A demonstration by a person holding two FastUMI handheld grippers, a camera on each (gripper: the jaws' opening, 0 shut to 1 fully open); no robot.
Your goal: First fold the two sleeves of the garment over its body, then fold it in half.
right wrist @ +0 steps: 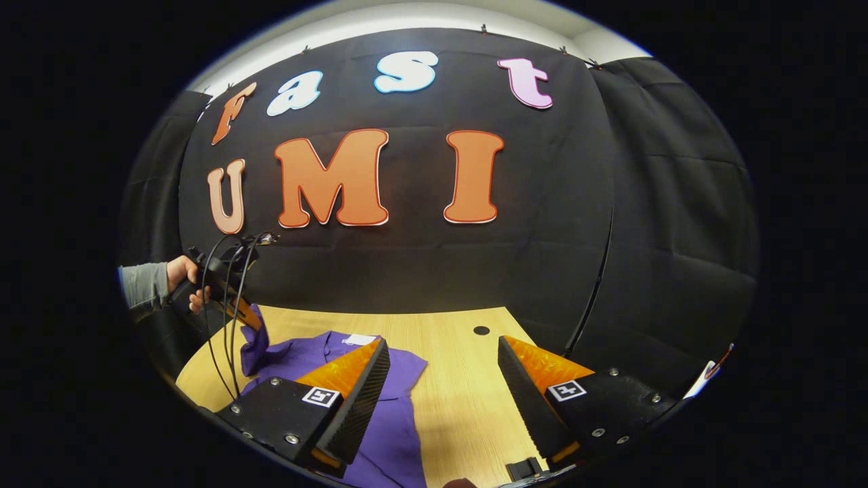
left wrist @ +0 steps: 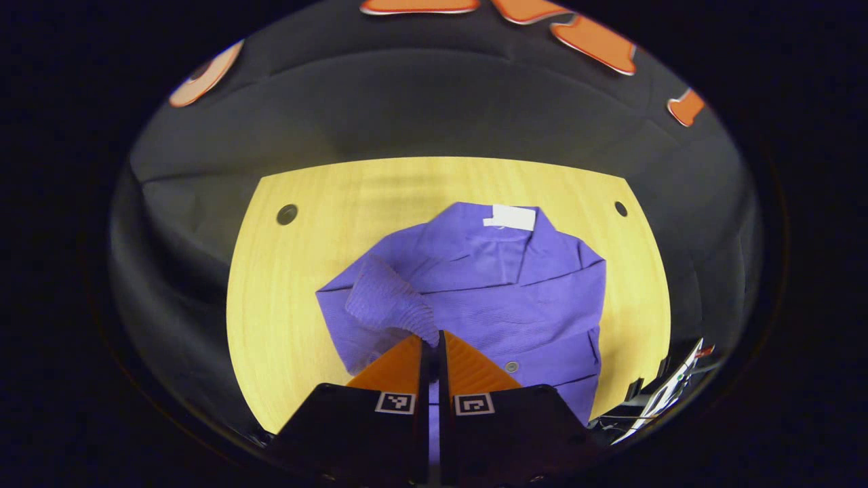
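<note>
A purple knit garment (left wrist: 488, 291) lies on the yellow wooden table (left wrist: 285, 325), its collar with a white label (left wrist: 512, 217) at the far side. My left gripper (left wrist: 432, 335) is shut on the ribbed cuff of one sleeve (left wrist: 390, 301), which is lifted and drawn over the garment's body. In the right gripper view, a hand (right wrist: 183, 274) holds that left gripper (right wrist: 234, 301) above the table's left end, and the purple sleeve (right wrist: 254, 342) hangs from it. My right gripper (right wrist: 442, 346) is open above the table, just right of the garment (right wrist: 400, 386), with nothing between its fingers.
The table has small round holes (left wrist: 287, 214) (left wrist: 620, 208) near its far corners, one also in the right gripper view (right wrist: 481, 330). Black cloth walls surround the table. Cables and equipment (left wrist: 671, 386) sit past the table's right edge. Bare wood lies right of the garment.
</note>
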